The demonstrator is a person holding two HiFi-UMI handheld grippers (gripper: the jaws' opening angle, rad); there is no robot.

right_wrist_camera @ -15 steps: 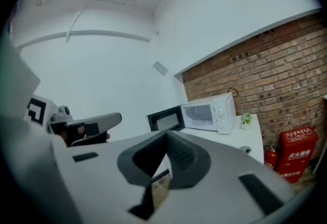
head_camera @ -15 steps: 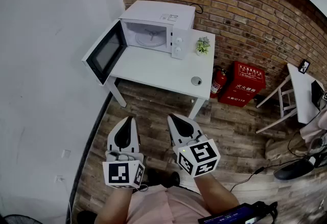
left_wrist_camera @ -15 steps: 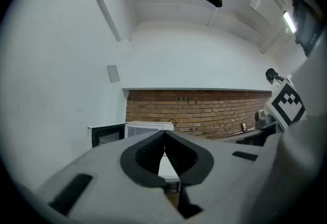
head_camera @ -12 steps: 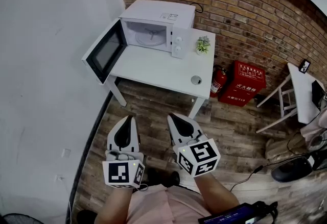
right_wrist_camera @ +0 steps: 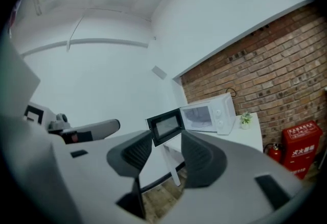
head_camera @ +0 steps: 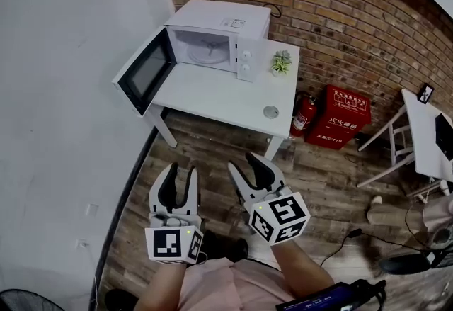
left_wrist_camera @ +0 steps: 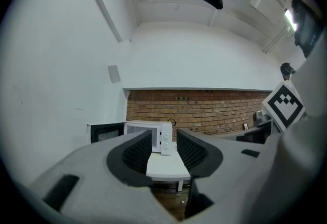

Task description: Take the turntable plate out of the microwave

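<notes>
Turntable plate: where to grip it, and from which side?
Grip the plate by its near rim, edge-on, coming in level through the open front of the microwave. It lies flat in the cavity, walled in on every other side. The door is swung out to the left, so approach to the right of it.

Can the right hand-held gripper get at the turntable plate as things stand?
Not from here, probably: the right hand-held gripper, open, hangs over the floor well short of the table. The way looks free though: the microwave door is swung wide and the turntable plate lies uncovered inside.
</notes>
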